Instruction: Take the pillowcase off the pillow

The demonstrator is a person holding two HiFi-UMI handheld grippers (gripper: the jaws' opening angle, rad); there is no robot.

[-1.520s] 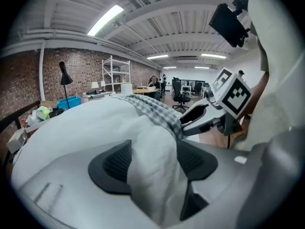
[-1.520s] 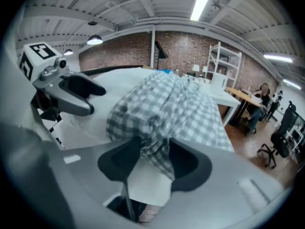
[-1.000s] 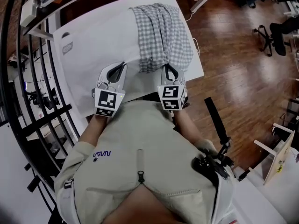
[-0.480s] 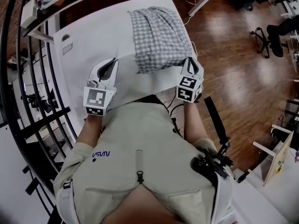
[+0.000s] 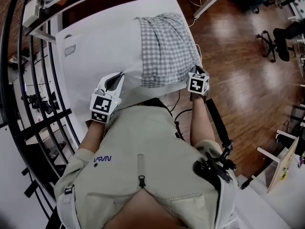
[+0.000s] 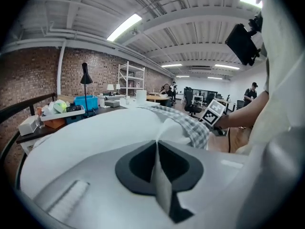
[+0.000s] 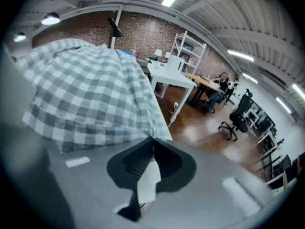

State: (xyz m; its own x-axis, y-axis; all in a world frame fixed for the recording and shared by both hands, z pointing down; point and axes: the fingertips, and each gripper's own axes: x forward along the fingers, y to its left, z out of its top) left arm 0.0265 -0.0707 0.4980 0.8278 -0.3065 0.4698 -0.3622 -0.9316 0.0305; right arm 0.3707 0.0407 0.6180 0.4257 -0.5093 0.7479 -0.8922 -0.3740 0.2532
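The left gripper (image 5: pixel 117 77) (image 6: pixel 156 143) is pressed together on a thin fold of the white pillow (image 5: pixel 102 46) at its near left edge. The cloth stands upright between the jaws. The right gripper (image 5: pixel 195 71) (image 7: pixel 152 143) has just been closing its jaws. It pinches a white sliver of the pillow at the near right corner, just beside the hem of the grey-checked pillowcase (image 5: pixel 167 44). The pillowcase covers only the pillow's right part, rumpled, next to the wooden floor (image 5: pixel 238 56).
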